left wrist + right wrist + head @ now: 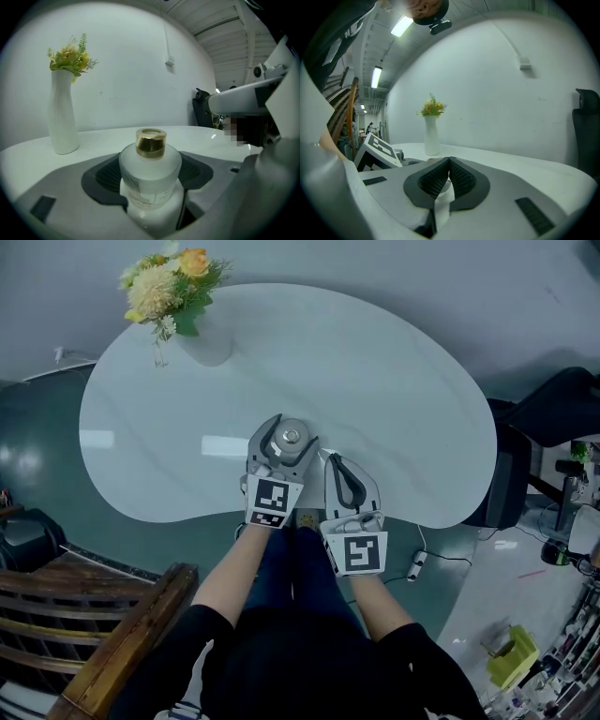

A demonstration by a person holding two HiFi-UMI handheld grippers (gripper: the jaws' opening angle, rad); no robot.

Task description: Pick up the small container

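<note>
Though perhaps glass, frosted round container.

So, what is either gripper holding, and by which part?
The left gripper flanks the small container at its frosted body, below the gold cap; whether it grips cannot be told. The right gripper is shut, empty.

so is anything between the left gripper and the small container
Nothing visible does: the small container stands right between the left gripper's open fingers, on the white table.
</note>
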